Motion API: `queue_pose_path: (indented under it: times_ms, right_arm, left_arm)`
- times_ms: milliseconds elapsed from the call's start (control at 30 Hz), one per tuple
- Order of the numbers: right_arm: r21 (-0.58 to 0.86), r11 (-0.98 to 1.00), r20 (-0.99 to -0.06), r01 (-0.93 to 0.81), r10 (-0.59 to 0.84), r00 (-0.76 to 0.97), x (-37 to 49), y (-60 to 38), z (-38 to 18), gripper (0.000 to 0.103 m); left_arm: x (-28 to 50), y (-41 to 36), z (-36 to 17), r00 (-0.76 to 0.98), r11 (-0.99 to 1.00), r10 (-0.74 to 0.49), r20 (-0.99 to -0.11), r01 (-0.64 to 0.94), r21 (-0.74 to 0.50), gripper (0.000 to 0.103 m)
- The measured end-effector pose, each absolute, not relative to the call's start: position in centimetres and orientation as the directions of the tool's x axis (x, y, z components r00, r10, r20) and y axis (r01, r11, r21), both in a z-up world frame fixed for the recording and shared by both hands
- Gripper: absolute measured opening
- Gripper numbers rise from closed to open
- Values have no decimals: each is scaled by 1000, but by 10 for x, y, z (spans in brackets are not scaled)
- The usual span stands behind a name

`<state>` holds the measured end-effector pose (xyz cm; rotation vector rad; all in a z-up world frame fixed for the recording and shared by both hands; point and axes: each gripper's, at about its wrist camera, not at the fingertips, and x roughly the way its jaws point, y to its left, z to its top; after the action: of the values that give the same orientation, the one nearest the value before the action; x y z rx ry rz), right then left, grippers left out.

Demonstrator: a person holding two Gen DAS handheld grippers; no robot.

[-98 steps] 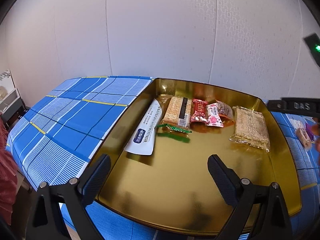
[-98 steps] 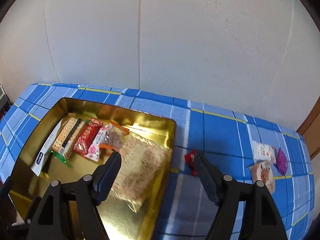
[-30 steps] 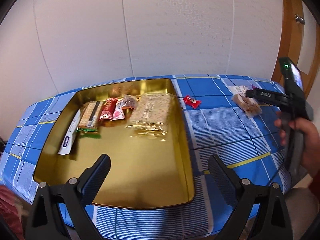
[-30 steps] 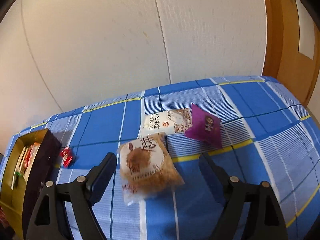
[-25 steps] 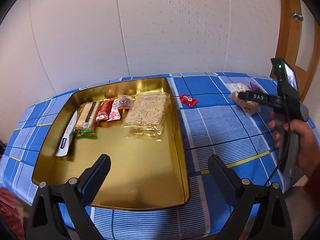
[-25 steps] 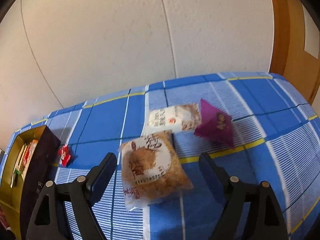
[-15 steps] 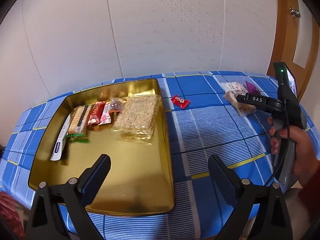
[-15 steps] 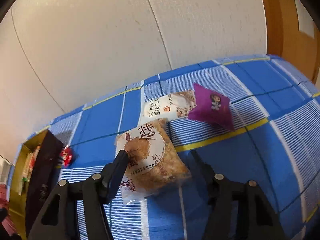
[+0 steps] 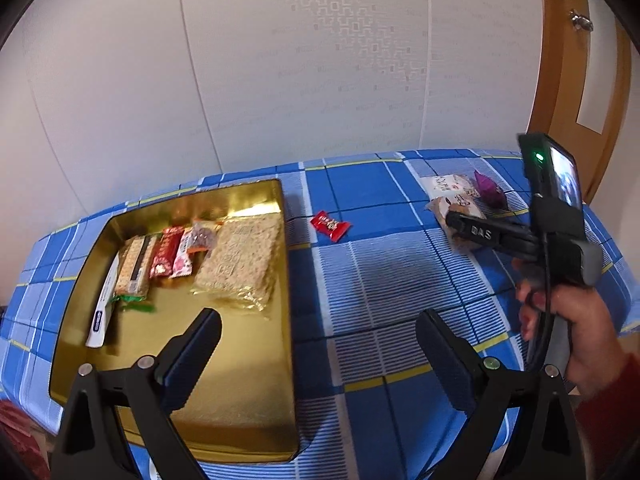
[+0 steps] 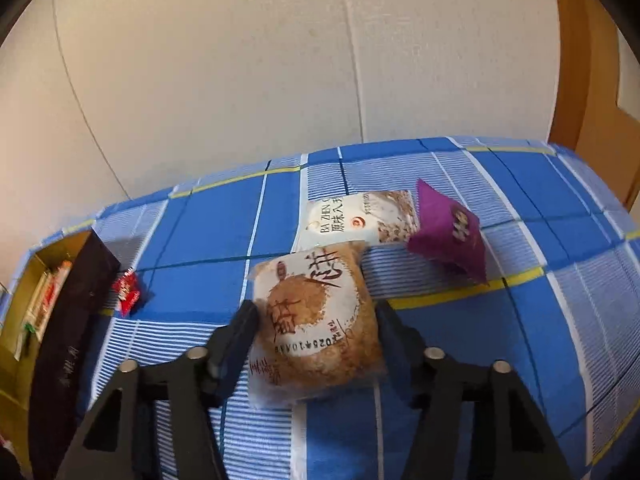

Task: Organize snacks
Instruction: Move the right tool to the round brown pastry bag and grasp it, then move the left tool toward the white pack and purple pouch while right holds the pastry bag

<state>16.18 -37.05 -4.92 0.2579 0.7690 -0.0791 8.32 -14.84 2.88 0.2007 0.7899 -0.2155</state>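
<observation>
1. my right gripper brackets the round pastry packet on the blue cloth, fingers touching its sides, grip not yet firm.
2. my left gripper hangs wide open over the gold tray.
3. next, i judge: squeeze, lift, carry it to the tray.

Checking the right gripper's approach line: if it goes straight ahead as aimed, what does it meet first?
The round pastry packet, already sitting between the right gripper fingers; whether they touch it is unclear. Beyond it lies the white snack packet.
</observation>
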Motion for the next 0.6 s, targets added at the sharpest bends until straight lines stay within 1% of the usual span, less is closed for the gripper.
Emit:
queue_pose_path:
  times_ms: [67, 100, 133, 267, 367, 400, 433, 467, 500, 567, 600]
  right_arm:
    - [253, 949, -689, 189, 40, 723, 151, -376, -52, 50]
    - [260, 945, -689, 196, 40, 723, 147, -377, -52, 46]
    - [255, 946, -689, 201, 32, 724, 141, -376, -52, 44]
    - [188, 963, -692, 196, -12, 722, 123, -368, -49, 43]
    - [201, 963, -678, 178, 5, 735, 119, -369, -47, 44]
    - [201, 963, -675, 177, 5, 738, 120, -370, -46, 52]
    - [196, 964, -676, 182, -2, 737, 122, -370, -45, 68]
    - [192, 962, -682, 194, -11, 731, 126, -369, -45, 78]
    - [196, 961, -686, 197, -9, 727, 130, -369, -45, 90]
    - [209, 960, -704, 186, 16, 710, 142, -364, -45, 90]
    - [193, 963, -716, 189, 7, 698, 147, -360, -46, 90]
  left_arm:
    - [87, -153, 30, 681, 957, -121, -723, 272, 96, 98]
    - [90, -155, 29, 675, 958, -122, -728, 271, 91, 98]
    - [93, -157, 29, 667, 960, -124, -735, 269, 82, 98]
    - [105, -169, 27, 641, 959, -138, -755, 277, 60, 98]
    - [111, -177, 27, 643, 957, -126, -756, 279, 78, 98]
    - [114, -179, 28, 642, 958, -121, -757, 275, 80, 98]
    - [116, -179, 28, 640, 959, -120, -759, 273, 78, 98]
    - [118, -179, 29, 640, 960, -119, -759, 270, 77, 98]
    - [120, -179, 30, 642, 961, -113, -758, 265, 81, 98]
    - [124, -178, 32, 650, 963, -98, -753, 254, 93, 98]
    - [126, -178, 33, 655, 963, -92, -750, 250, 99, 98]
